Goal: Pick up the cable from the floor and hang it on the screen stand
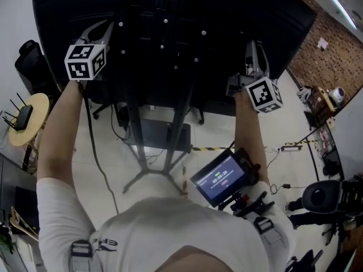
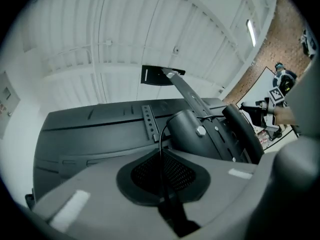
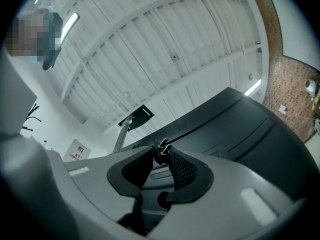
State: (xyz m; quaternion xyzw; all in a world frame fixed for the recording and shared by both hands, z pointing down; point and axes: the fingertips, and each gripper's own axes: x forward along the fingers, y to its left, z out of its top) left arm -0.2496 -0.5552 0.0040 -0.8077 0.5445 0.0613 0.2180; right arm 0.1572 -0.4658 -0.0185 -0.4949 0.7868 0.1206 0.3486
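Observation:
The big black screen (image 1: 170, 16) fills the top of the head view, seen from behind on its stand (image 1: 133, 95). Both grippers are raised against it. My left gripper (image 1: 96, 32) is shut on the thin black cable (image 1: 93, 146), which hangs down along my left arm. In the left gripper view the cable (image 2: 160, 144) runs up from between the pads of the left gripper (image 2: 161, 156) toward the stand's round mount (image 2: 192, 134). My right gripper (image 1: 255, 52) is at the screen's right side. Its tips (image 3: 160, 151) pinch a small black plug (image 3: 162, 147) with white arrows.
The stand's legs (image 1: 144, 177) spread on the floor below me. A round wooden table with a router (image 1: 25, 118) is at the left, a black chair (image 1: 28, 61) behind it. A small monitor (image 1: 222, 178) hangs at my chest. An office chair (image 1: 323, 197) and brick wall (image 1: 334, 44) are at the right.

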